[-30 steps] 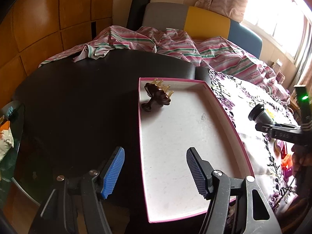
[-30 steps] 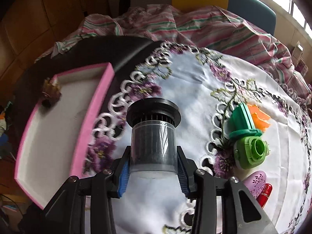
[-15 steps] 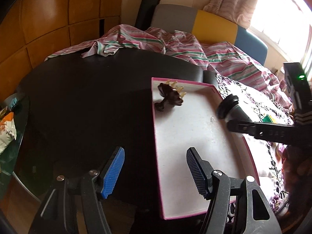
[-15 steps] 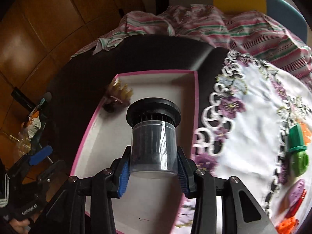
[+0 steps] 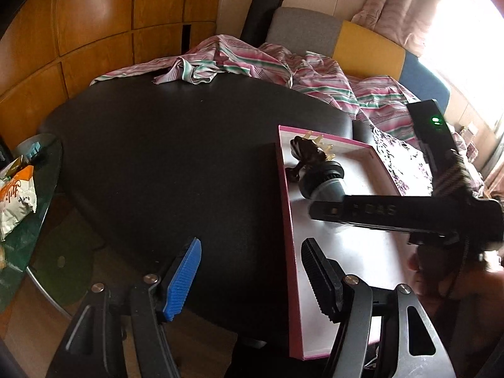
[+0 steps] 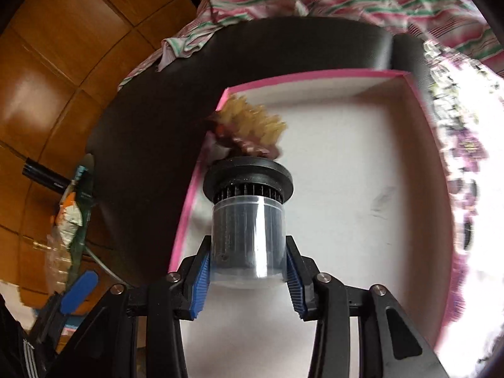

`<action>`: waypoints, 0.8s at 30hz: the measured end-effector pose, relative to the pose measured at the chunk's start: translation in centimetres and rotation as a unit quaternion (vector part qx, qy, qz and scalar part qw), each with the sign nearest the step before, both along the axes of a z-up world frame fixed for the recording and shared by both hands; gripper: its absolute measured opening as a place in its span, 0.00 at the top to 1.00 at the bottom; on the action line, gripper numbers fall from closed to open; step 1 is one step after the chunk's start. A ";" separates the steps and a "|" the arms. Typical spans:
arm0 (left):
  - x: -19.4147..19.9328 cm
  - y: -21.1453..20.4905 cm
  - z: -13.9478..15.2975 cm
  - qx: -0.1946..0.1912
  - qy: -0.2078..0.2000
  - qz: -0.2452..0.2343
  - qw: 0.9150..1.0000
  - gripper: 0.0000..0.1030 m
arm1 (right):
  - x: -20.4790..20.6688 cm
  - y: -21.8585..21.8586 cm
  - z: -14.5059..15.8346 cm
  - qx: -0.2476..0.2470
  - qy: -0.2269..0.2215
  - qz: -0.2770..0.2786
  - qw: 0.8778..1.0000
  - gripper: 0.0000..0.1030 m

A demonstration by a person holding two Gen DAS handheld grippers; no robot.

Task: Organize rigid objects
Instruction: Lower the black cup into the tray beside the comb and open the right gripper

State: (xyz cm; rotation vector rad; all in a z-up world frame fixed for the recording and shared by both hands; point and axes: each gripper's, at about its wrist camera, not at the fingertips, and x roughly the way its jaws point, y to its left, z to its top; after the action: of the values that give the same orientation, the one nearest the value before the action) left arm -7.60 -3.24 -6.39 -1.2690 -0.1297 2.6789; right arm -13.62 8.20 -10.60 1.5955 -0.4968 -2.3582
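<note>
right gripper (image 6: pixel 249 278): we clamp the filter (image 6: pixel 249 220) over the tray (image 6: pixel 315 77), near the clip (image 6: pixel 249 132) | left gripper (image 5: pixel 249 278): wide, empty, straddling the tray's left rim | tray's right half bare

Dark, rounded table (image 5: pixel 176 157) underneath it all. Directly on top: pink-rimmed tray (image 5: pixel 285 189) with a white floor near the right side, an embroidered floral cloth (image 5: pixel 406 163) just beyond the tray's right wall, and a rumpled pink-and-green striped sheet (image 5: pixel 252 66) spilling over the far edge.
</note>
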 end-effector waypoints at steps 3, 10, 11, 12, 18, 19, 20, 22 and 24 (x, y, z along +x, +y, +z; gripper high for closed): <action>0.0 -0.1 -0.1 -0.002 0.000 0.001 1.000 0.35 | 0.0 -0.6 0.1 -0.010 0.005 0.010 1.000 0.57; 0.4 -0.1 0.5 -0.004 0.011 -0.001 1.000 0.35 | 1.0 -0.3 0.8 -0.010 0.021 0.014 1.000 0.56; 0.5 -0.1 0.6 -0.006 0.012 -0.002 1.000 0.35 | 1.2 -0.1 0.9 -0.007 0.024 0.012 1.000 0.56; 0.5 0.0 0.6 -0.006 0.013 -0.003 1.000 0.35 | 1.3 0.0 1.0 -0.005 0.027 0.010 1.000 0.56; 0.8 0.1 1.0 -0.007 0.018 -0.008 1.000 0.35 | 3.0 1.4 1.9 0.017 0.039 0.001 0.999 0.56; 0.9 0.2 1.1 -0.008 0.020 -0.009 1.000 0.35 | 3.2 1.5 2.1 0.020 0.042 0.000 0.999 0.56; 1.0 0.2 1.2 -0.009 0.022 -0.011 1.000 0.35 | 3.4 1.7 2.3 0.024 0.046 -0.001 0.999 0.56; 1.3 0.4 1.3 -0.011 0.026 -0.013 1.000 0.35 | 3.9 2.0 2.8 0.034 0.053 -0.002 0.998 0.56; 1.4 0.6 1.5 -0.012 0.028 -0.017 0.999 0.35 | 4.4 2.3 3.2 0.044 0.060 -0.002 0.997 0.56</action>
State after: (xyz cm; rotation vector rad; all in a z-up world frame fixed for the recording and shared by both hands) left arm -6.18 -2.66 -4.89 -1.1909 -0.0676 2.6927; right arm -9.22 10.54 -7.37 1.4773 -0.3752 -2.4929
